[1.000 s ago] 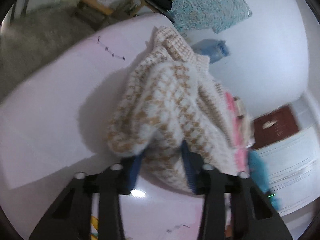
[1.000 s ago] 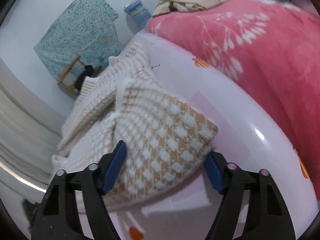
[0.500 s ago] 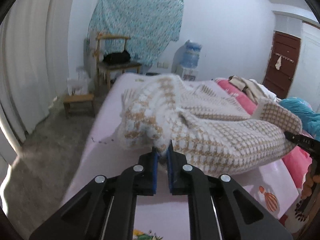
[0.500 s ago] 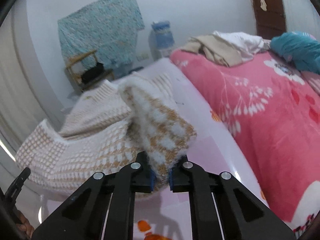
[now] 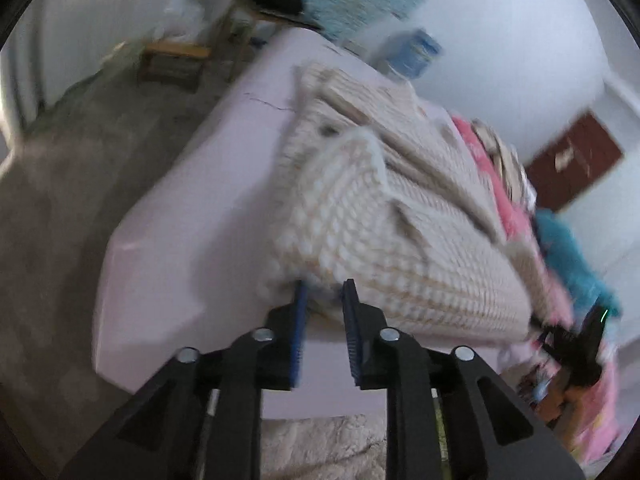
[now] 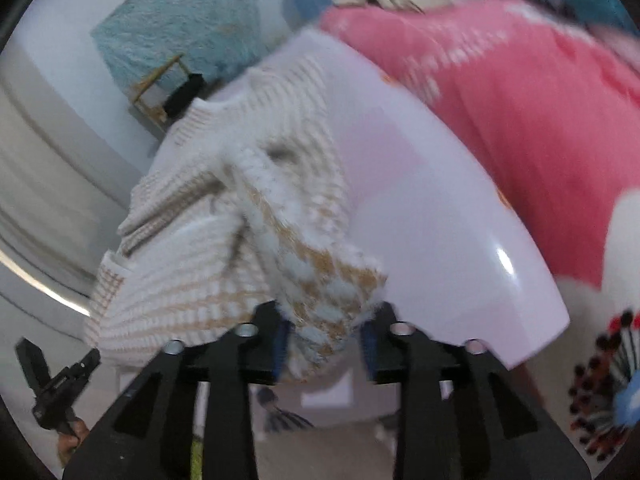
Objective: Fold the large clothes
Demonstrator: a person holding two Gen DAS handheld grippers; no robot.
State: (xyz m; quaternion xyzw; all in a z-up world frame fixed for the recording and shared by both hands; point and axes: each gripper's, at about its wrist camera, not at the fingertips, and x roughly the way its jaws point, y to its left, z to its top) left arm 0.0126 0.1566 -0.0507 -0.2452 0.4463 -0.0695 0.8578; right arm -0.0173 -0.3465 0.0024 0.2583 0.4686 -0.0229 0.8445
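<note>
Legible markings: none.
No text, label, brand, number or sign can be read in either wrist view; both views are blurred, and printed surfaces show patterns only.

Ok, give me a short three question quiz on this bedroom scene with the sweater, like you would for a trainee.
1. True or false: the knitted sweater rests on the lilac sheet, with the pink blanket beside it.
2. What hangs on the wall behind the wooden chair? A) a teal cloth B) a mirror C) a clock
3. Fill in: in the left wrist view, the door is coloured ____.

Key: 1 true; 2 A; 3 brown.
</note>
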